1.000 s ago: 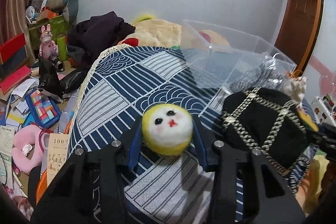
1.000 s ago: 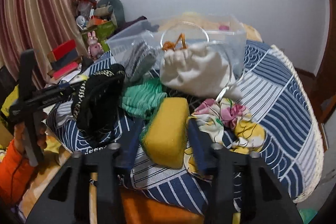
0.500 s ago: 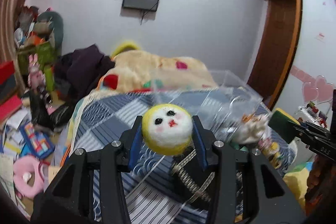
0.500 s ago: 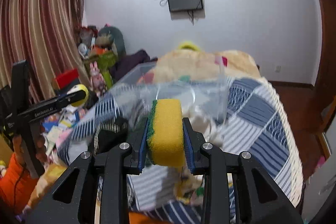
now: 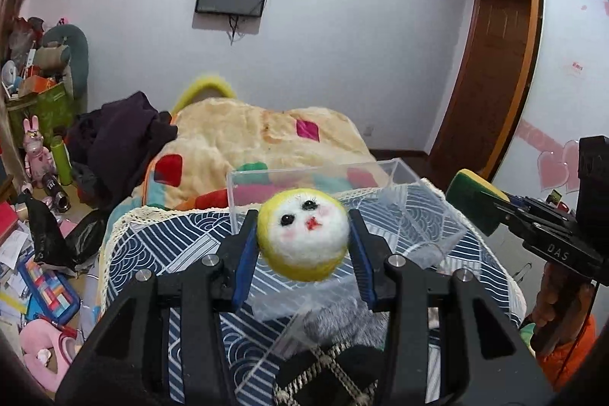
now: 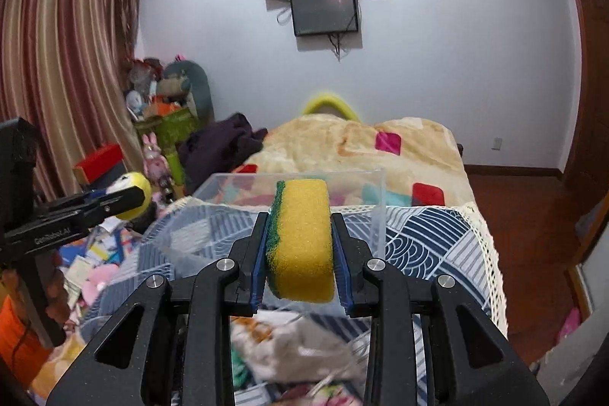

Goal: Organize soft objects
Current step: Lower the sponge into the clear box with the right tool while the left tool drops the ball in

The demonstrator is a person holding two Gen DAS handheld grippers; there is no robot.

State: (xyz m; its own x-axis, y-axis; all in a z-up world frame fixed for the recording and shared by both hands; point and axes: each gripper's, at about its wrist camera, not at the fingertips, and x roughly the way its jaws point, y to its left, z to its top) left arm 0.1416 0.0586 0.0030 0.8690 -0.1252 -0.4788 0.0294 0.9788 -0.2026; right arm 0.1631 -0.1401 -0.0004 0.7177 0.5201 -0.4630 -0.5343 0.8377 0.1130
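My left gripper (image 5: 302, 246) is shut on a round yellow-and-white felt ball with a face (image 5: 302, 236) and holds it in the air in front of the clear plastic bin (image 5: 304, 175). My right gripper (image 6: 300, 246) is shut on a yellow sponge with a green scrub side (image 6: 300, 238), also raised in front of the bin (image 6: 375, 212). The sponge shows at the right of the left wrist view (image 5: 474, 200); the ball shows at the left of the right wrist view (image 6: 133, 195). A black chain-trimmed bag (image 5: 335, 375) and a white cloth (image 6: 297, 349) lie below.
The bin stands on a blue patterned bedspread (image 5: 160, 246) with a lace edge. A beige blanket (image 6: 361, 147) and dark clothes (image 5: 118, 136) lie behind it. The floor at the left is littered with papers and toys (image 5: 42, 288). A wooden door (image 5: 491, 75) is at the right.
Both grippers have lifted off the bed with their objects and moved forward toward the clear bin. The pile of soft things has dropped to the bottom of both views.
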